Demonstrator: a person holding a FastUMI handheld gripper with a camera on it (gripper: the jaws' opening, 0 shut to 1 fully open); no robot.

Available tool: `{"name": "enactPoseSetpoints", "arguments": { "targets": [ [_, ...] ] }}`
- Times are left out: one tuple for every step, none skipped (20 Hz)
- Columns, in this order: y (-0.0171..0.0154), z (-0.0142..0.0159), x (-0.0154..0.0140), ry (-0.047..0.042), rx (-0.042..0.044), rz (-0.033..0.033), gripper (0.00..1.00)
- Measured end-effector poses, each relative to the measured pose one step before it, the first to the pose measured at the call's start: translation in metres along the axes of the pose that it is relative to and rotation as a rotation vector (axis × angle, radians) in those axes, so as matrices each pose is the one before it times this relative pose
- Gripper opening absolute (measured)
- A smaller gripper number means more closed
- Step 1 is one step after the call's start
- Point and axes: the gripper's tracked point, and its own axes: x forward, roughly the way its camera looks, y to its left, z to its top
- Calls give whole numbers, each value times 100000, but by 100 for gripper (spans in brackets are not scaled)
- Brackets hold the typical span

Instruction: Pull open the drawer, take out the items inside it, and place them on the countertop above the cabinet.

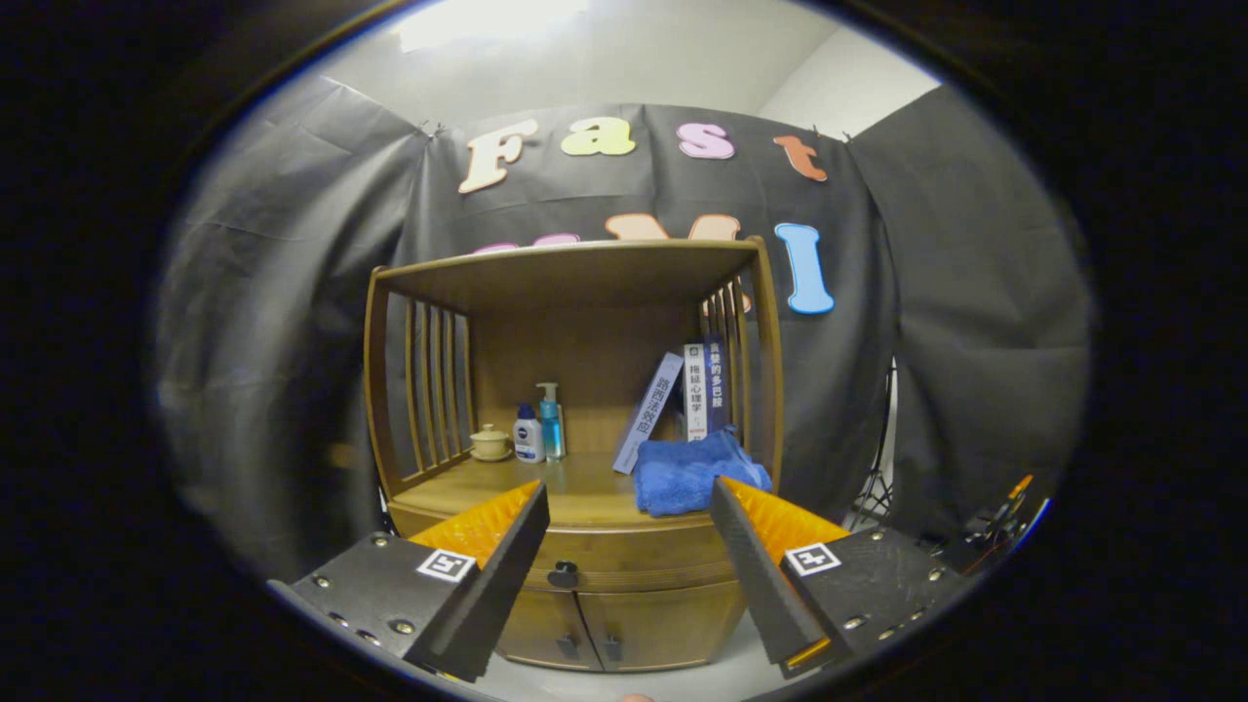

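Observation:
A wooden cabinet stands ahead, with an open shelf on top and slatted sides. Its drawer is closed, and a dark round knob sits on the drawer front between my fingers. The countertop above the drawer carries a folded blue towel on its right part. My gripper is open and empty, held some way in front of the cabinet at drawer height. Whatever the drawer holds is hidden.
On the countertop stand a small lidded jar, a lotion bottle, a blue pump bottle and leaning books. Two small doors sit below the drawer. A tripod leg and dark equipment stand right of the cabinet.

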Motion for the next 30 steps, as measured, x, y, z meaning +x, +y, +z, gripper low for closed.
{"name": "enactPoseSetpoints", "arguments": {
  "targets": [
    [-37, -492, 707, 28, 700, -298, 99],
    [-32, -458, 671, -291, 784, -348, 100],
    [-93, -363, 737, -755, 1012, -810, 100],
    [-63, -509, 784, -807, 1499, -770, 100],
    [193, -624, 798, -745, 1689, -70, 100],
    [359, -968, 802, -157, 1796, 186, 99],
    [336, -1077, 953, 802, 1910, 143, 99],
    [451, -1449, 868, 2128, 1123, 879, 99],
    [492, -1561, 845, 2402, 390, 737, 100],
    [495, -1537, 863, 2099, -503, 821, 99],
    [758, -1433, 841, 1792, -1450, 1488, 99],
    [789, -1598, 885, 1803, -2055, 1296, 99],
    [863, -1498, 758, 1501, -2603, 1342, 100],
    [566, -1401, 759, 1830, -1684, 834, 100],
    [528, -1420, 894, 1532, -1386, 896, 100],
    [563, -1443, 852, 2882, -838, 384, 100],
    [160, -1064, 506, 1677, 305, -551, 100],
    [415, -775, 674, 1121, -307, 514, 100],
    [42, -1114, 804, 2958, -1513, -924, 100],
    [92, -1292, 625, 2297, -1576, -64, 100],
    [-356, -714, 607, 1041, -860, -1896, 90],
    [-10, -611, 120, 1286, 1345, 381, 81],
    [-129, -148, 528, 92, 2609, -76, 72],
    [157, -582, 117, 2402, 3147, 831, 62],
    [559, -582, 996, -65, 2256, 2329, 53],
    [-203, 759, -1126, -1988, 1664, -1430, 44],
    [-31, -204, 321, -858, -1789, -1256, 43],
    [-27, 224, -319, -1168, -1726, -944, 40],
    [73, -133, 143, -330, -1114, 239, 37],
    [-18, -16, 69, -94, 1814, 504, 37]
  ]
}}
